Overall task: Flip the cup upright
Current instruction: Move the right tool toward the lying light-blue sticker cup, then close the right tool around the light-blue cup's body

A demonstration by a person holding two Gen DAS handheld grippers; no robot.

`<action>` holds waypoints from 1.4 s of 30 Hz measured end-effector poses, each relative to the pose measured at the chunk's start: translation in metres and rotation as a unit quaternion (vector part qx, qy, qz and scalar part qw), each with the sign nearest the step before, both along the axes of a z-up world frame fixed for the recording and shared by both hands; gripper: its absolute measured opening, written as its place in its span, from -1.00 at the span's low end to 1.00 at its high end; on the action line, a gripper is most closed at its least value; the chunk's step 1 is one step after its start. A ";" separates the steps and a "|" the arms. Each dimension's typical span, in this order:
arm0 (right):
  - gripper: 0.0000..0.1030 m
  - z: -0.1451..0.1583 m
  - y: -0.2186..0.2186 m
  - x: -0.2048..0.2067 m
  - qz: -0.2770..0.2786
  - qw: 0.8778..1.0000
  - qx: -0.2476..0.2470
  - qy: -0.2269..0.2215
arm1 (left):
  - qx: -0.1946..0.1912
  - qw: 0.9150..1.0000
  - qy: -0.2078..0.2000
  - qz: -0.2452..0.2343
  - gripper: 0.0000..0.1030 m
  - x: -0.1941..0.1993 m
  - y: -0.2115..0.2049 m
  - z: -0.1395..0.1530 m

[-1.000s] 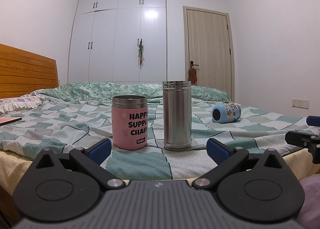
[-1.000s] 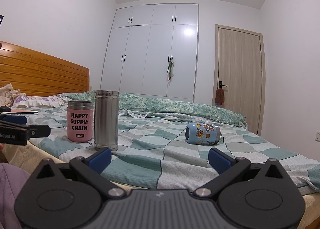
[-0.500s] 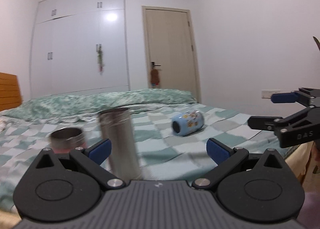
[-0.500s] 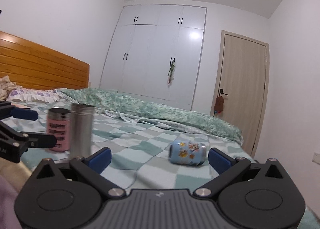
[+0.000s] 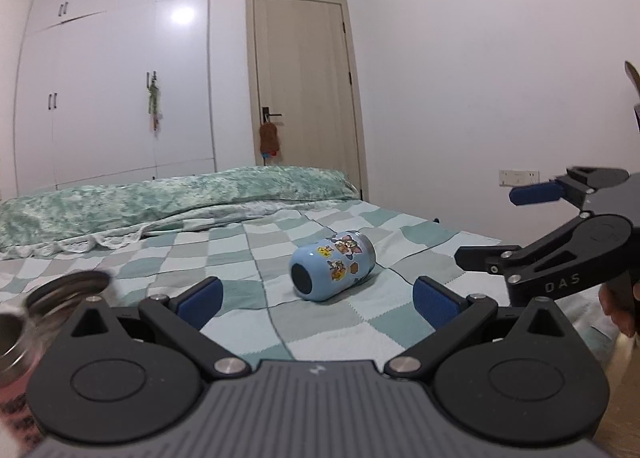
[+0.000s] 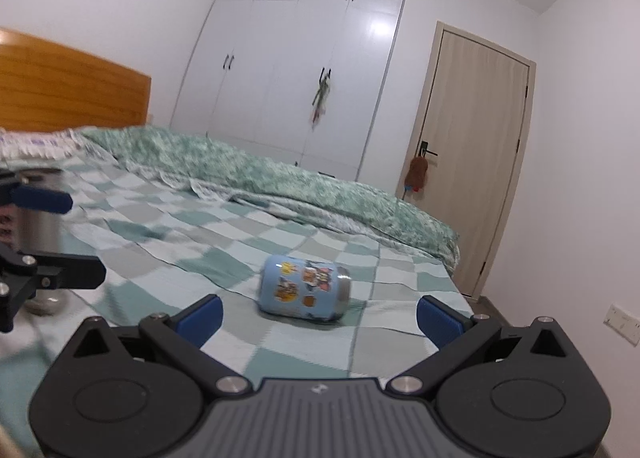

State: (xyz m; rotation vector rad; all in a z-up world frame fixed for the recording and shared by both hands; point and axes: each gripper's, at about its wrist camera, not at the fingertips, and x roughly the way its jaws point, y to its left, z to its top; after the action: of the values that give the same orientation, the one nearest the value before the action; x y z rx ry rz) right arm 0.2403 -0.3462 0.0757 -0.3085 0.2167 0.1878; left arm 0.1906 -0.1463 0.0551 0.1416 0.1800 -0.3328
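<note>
A light blue cup with cartoon stickers (image 5: pixel 331 271) lies on its side on the green checked bedspread (image 5: pixel 248 258); it also shows in the right wrist view (image 6: pixel 305 287). My left gripper (image 5: pixel 318 298) is open and empty, with the cup a short way ahead between its blue fingertips. My right gripper (image 6: pixel 320 316) is open and empty, also facing the cup from close by. The right gripper shows at the right of the left wrist view (image 5: pixel 560 242), and the left gripper at the left edge of the right wrist view (image 6: pixel 36 238).
A steel flask (image 6: pixel 38 226) stands on the bed at the left, blurred. The rims of the flask (image 5: pixel 68 290) and a pink cup (image 5: pixel 12 358) sit at the lower left. A folded quilt (image 5: pixel 160 198), wardrobe, door and wooden headboard (image 6: pixel 72 90) lie beyond.
Both grippers have swung from the pink cup and flask toward the blue cup and moved closer to it. The cup has not moved. Both grippers stay open.
</note>
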 end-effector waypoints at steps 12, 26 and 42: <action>1.00 -0.016 0.010 0.107 0.013 0.995 -0.099 0.019 | 0.006 0.999 0.031 -0.014 1.00 0.107 -0.020 -0.002; 1.00 -0.045 0.049 0.180 0.063 0.970 -0.234 0.016 | 0.094 0.994 0.054 -0.027 1.00 0.190 0.017 -0.010; 1.00 -0.095 0.114 0.244 0.188 0.843 -0.502 0.054 | 0.173 0.977 0.108 -0.063 1.00 0.241 0.020 -0.039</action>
State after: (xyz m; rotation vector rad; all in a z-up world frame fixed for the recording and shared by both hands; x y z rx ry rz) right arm 0.4844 -0.2318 -0.0189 -1.4010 0.3571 0.4792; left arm 0.4311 -0.1259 0.0164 0.4639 0.4451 -0.4422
